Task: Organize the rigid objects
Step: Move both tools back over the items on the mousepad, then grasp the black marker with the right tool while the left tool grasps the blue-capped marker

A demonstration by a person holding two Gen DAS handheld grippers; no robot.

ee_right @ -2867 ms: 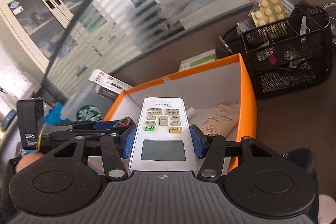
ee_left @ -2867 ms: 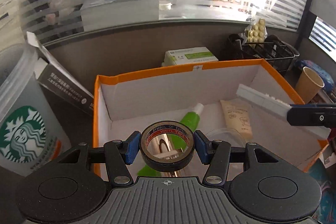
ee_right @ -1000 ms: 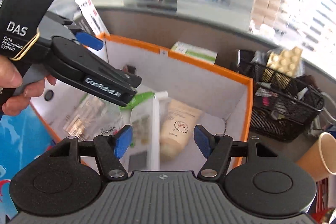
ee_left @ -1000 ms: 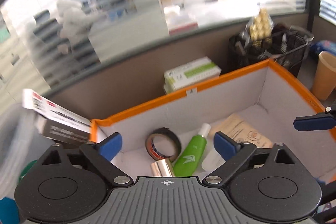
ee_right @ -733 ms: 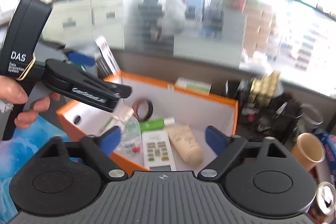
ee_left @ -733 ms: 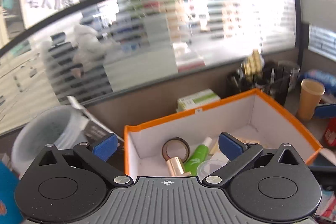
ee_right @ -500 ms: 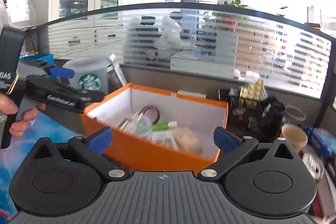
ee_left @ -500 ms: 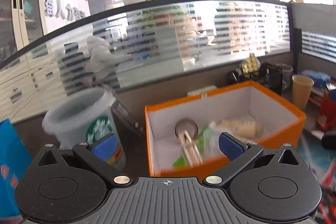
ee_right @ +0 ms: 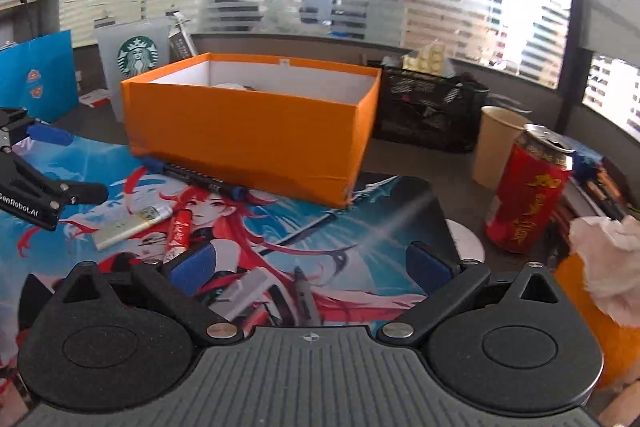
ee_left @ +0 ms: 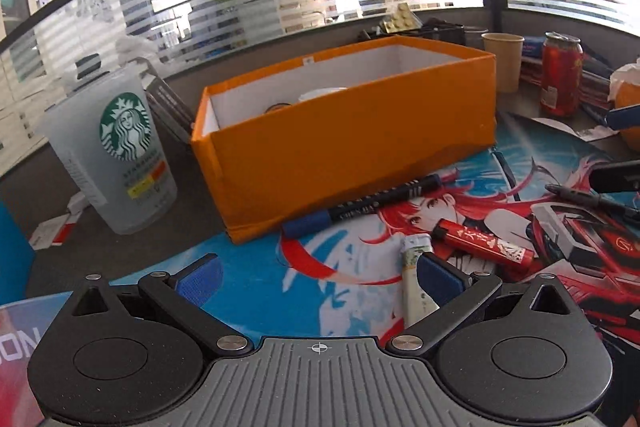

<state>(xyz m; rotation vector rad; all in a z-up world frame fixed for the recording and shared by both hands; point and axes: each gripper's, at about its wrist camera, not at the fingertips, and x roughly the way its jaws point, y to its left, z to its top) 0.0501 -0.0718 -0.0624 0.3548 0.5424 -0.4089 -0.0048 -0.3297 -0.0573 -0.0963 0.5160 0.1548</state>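
Both my tongs hang released and empty: the cream tube [ee_left: 414, 279] lies just ahead of my left tongs [ee_left: 318, 277], beside the right pad, long axis pointing away toward the orange box [ee_left: 344, 143].

A Starbucks cup [ee_left: 120, 151] stands left of the box, beside a blue paper bag [ee_right: 38, 77]. A paper cup [ee_right: 498, 147] and red drink can [ee_right: 528, 195] stand near a black mesh organizer [ee_right: 424, 115].

Marker [ee_left: 357, 204] against orange box [ee_left: 348, 143]
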